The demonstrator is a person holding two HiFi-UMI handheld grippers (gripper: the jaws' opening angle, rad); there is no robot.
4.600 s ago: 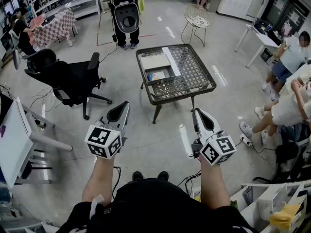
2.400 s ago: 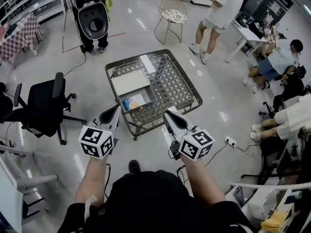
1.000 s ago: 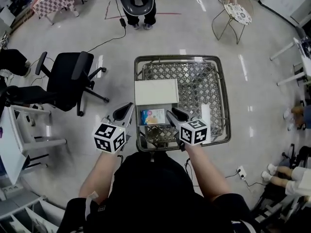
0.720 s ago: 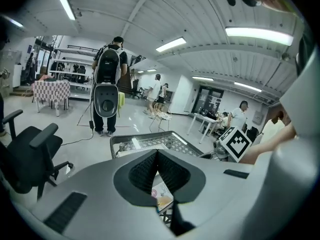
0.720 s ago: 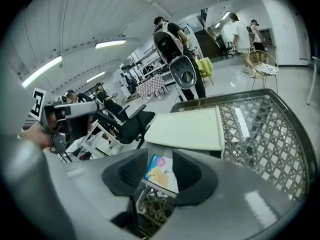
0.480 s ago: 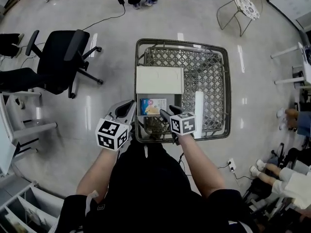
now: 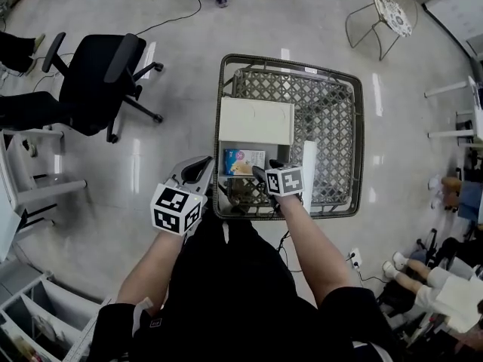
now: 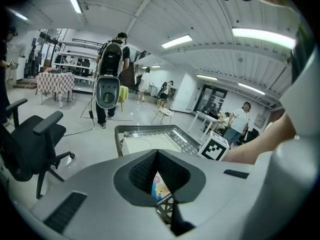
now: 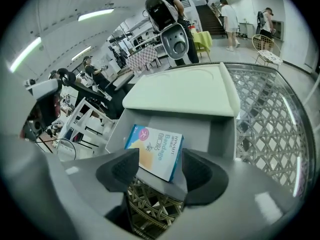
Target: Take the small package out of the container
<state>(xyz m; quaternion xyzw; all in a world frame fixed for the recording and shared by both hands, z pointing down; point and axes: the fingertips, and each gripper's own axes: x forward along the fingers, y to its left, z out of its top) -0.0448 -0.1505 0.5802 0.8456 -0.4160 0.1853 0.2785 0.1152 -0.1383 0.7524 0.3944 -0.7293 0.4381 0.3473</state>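
1. The small package [image 9: 155,151], a flat printed box, lies tilted inside the open container [image 9: 222,134], at the near end of it. It has not been lifted, so the task's main step is not yet done.
2. The container's pale lid [image 7: 256,121] sits at 12 o'clock from the package in the head view and covers the far half.
3. The right gripper [image 9: 160,170] hovers just at 5 o'clock of the package. Its jaws have just been opening and stand wide apart, with the package framed between them ahead, but neither pad presses on it.
4. The left gripper [image 7: 198,164] hangs at 9 o'clock of the package, beyond the table's edge, its jaws clenched together on nothing.
5. What remains, as a judgement: lower the right jaws over the box, close, lift it clear.
6. The container rests on a lattice table [image 7: 332,119], and a white strip [image 7: 308,173] lies at 3 o'clock of the package.
7. An office chair [image 7: 98,74] stands at 10 o'clock of the table.
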